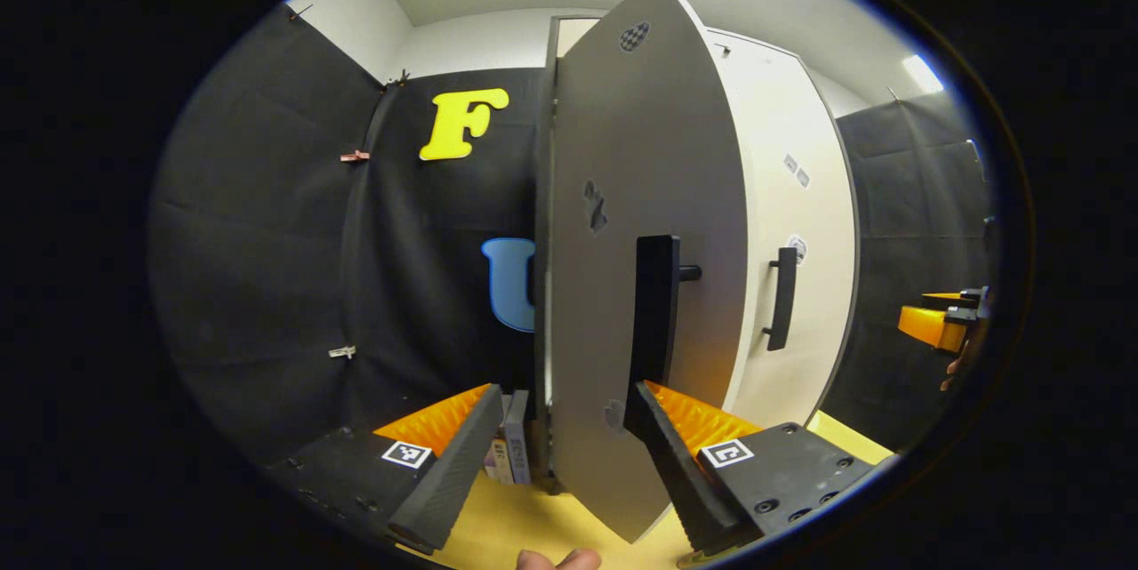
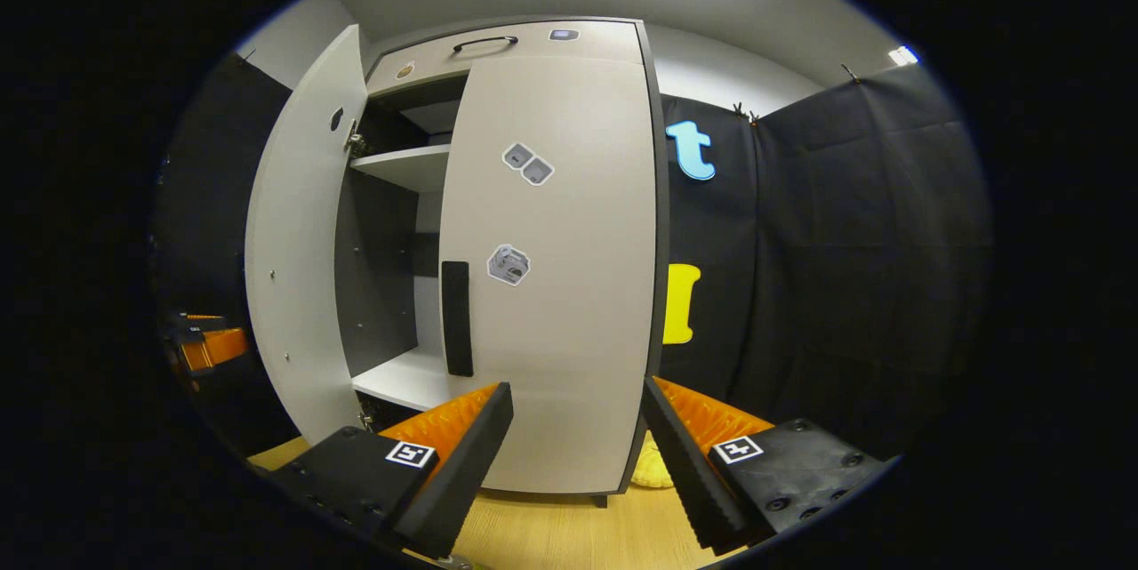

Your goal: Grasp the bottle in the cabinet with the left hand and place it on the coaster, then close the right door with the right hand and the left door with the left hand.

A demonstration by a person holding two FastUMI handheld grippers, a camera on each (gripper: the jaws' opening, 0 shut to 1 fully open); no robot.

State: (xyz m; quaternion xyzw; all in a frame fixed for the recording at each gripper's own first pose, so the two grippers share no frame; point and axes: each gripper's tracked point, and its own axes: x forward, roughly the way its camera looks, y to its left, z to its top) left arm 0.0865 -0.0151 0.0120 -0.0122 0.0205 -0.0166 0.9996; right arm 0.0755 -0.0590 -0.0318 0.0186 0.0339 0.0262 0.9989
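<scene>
We've got the left gripper (image 1: 558,454) wide open, straddling the left door's (image 1: 640,223) edge, probably not touching. Right gripper (image 2: 576,450) open too, holding nothing, facing the shut right door (image 2: 556,285). Can't spot the bottle.

I see L door (image 1: 649,223) ajar, edge-on between L gripper (image 1: 556,463) fingers; R door (image 1: 791,223) shut behind it, to the right. R gripper (image 2: 578,454) sits before R door; shelves (image 2: 404,165) inside cabinet, left of it.
</scene>
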